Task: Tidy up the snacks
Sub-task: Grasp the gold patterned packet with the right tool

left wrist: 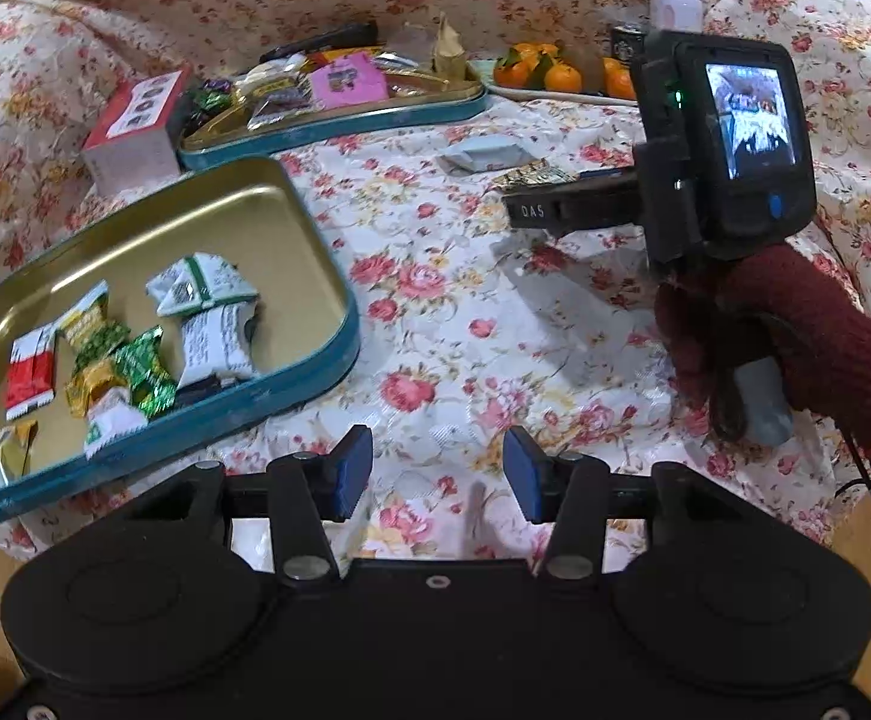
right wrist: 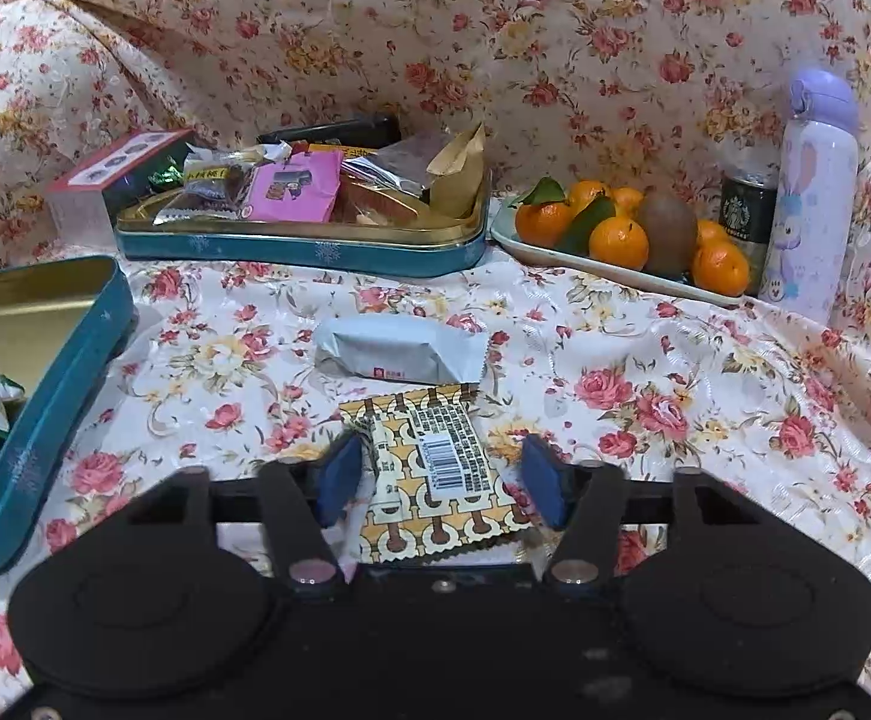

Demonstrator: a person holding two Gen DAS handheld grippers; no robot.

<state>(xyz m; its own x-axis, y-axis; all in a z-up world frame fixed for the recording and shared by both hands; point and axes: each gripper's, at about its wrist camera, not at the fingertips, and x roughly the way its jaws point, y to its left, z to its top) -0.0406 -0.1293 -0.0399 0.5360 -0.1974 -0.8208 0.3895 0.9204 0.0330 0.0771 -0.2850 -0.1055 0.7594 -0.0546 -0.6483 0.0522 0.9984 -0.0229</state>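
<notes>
Patterned snack packet (right wrist: 435, 474) lies flat between the right tongs' (right wrist: 442, 480) spread jaws.

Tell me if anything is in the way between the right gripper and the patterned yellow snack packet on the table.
Nothing visible is. The patterned packet already lies between the open jaws of the right gripper, flat on the floral cloth. The grey-white packet lies just beyond it, clear of the jaws.

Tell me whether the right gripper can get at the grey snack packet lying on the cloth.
Probably yes, but not directly: the patterned yellow packet lies between the right gripper pads, and the grey packet sits just beyond it, otherwise uncovered.
</notes>
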